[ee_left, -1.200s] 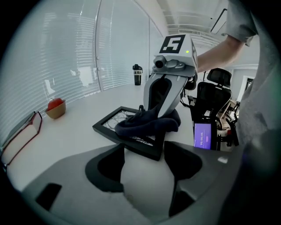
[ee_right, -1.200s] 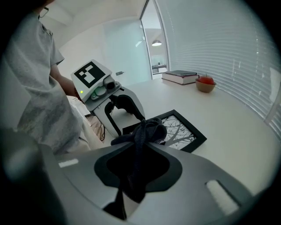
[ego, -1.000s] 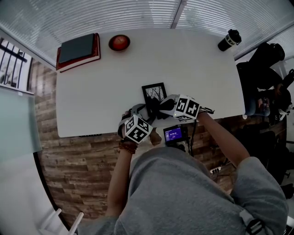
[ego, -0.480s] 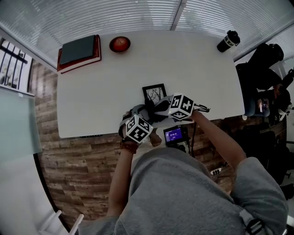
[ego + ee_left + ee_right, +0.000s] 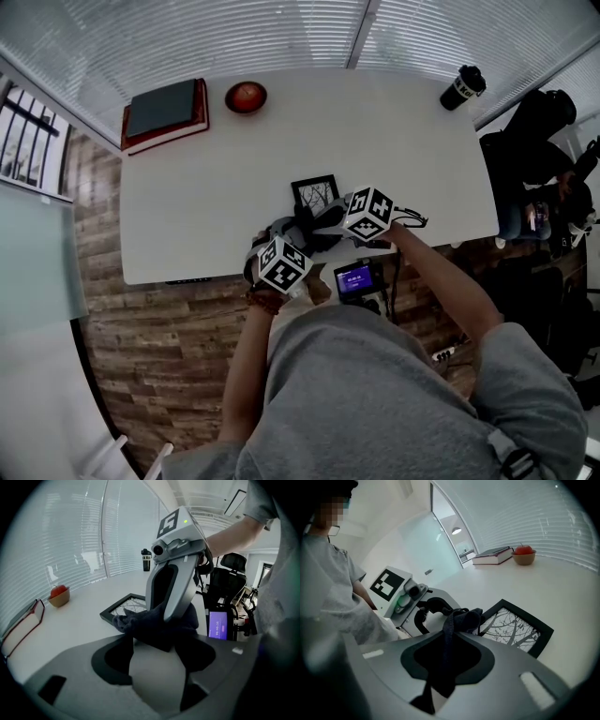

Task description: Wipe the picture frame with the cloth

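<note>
Pinching crumpled dark cloth (image 5: 464,618), right tool (image 5: 164,614) faces spread left tool (image 5: 157,641) beside black-rimmed picture frame (image 5: 516,629).

Dark cloth (image 5: 461,619) against black picture frame (image 5: 513,631), branch-patterned print.

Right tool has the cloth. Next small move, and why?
Probably lower the right tool so the dark cloth lands on the picture frame, then start a stroke. Its jaws are shut on the cloth, bunched at the frame's near edge, contact unclear; the frame lies flat on the table.

No legible text, small screen (image 5: 357,278) digits blurred, bottle (image 5: 463,87) label unreadable
</note>
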